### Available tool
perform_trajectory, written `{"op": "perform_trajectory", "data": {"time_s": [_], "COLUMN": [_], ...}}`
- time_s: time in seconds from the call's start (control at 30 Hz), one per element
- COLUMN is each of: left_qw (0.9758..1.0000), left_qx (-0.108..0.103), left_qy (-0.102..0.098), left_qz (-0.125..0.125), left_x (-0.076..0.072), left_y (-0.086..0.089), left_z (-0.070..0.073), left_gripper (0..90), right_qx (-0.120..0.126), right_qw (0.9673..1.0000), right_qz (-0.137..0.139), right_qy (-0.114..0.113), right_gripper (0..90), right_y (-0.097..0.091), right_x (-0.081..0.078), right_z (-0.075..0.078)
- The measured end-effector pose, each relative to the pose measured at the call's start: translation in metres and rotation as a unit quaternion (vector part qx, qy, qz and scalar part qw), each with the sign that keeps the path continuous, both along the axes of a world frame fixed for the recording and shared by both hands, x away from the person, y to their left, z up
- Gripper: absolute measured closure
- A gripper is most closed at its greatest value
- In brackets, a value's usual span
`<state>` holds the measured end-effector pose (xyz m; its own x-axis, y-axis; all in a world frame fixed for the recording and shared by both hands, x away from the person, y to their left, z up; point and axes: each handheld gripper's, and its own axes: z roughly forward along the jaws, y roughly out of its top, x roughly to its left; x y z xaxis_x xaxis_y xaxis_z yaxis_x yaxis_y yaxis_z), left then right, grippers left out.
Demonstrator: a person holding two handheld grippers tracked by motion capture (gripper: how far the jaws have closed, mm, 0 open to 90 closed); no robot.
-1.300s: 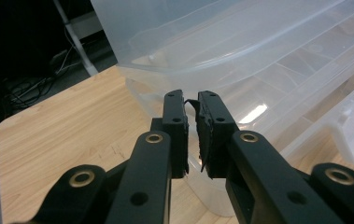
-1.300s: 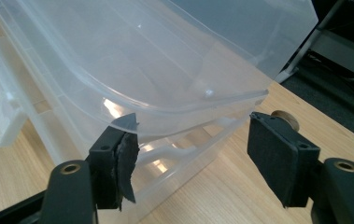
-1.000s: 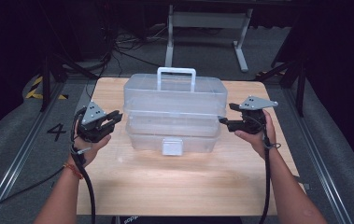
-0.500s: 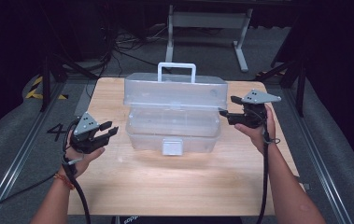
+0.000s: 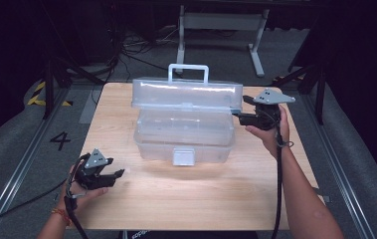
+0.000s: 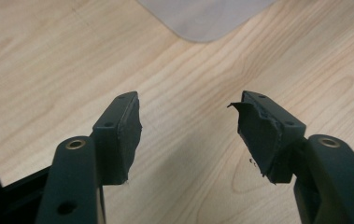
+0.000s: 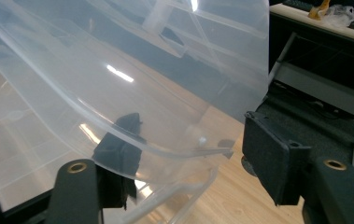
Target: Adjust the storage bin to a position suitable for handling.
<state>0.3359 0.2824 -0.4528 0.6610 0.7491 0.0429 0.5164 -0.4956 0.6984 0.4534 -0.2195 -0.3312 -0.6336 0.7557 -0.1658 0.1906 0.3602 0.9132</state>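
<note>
High view shows a clear plastic box (image 5: pixel 185 134) in the middle of the wooden table (image 5: pixel 201 199), its latch tab (image 5: pixel 184 156) facing the near edge and its white handle (image 5: pixel 189 69) standing at the far side. The lid (image 5: pixel 186 94) is raised partway off the base, and the right gripper (image 5: pixel 239 113) sits at the lid's right end, which looks to be why the lid stays tilted rather than dropping shut.

From the right gripper view, the lid's curved corner (image 7: pixel 184 154) passes between the jaws: one pad lies under the plastic and shows through it, while the other stands off to the side with a plain gap (so the lid seems to rest on the lower jaw rather than be pinched). These jaws have just been closing a little on that edge.

The left gripper (image 5: pixel 119 174) is low over the near-left part of the table, well apart from the box. Its jaws have just been opening; in the left gripper view they stand spread with only bare wood between them, and a corner of the box (image 6: pixel 202 18) shows farther off. I judge this hand has let go and is parked out of the way.

No brand or label is readable on the box; a painted "4" (image 5: pixel 60 141) marks the floor left of the table.
</note>
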Motion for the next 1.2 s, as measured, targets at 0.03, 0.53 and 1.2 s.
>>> {"op": "perform_trajectory", "data": {"time_s": [0.03, 0.53, 1.2], "left_qw": [1.0000, 0.9998, 0.9995], "left_qx": [0.000, -0.014, -0.012], "left_qy": [0.000, 0.017, 0.025], "left_qz": [0.000, 0.002, 0.012], "left_x": [0.000, -0.001, 0.000], "left_y": [0.000, -0.002, -0.006], "left_z": [0.000, -0.027, -0.027], "left_gripper": [38.7, 26.8, 20.9], "right_qx": [0.003, 0.022, 0.013], "right_qw": [1.0000, 0.9995, 0.9991], "right_qz": [0.000, -0.005, -0.028], "right_qy": [-0.001, -0.024, -0.029], "right_gripper": [38.9, 50.1, 62.6], "right_y": [0.000, 0.002, 0.002], "right_x": [0.000, 0.009, 0.033], "right_z": [0.000, 0.011, 0.017]}}
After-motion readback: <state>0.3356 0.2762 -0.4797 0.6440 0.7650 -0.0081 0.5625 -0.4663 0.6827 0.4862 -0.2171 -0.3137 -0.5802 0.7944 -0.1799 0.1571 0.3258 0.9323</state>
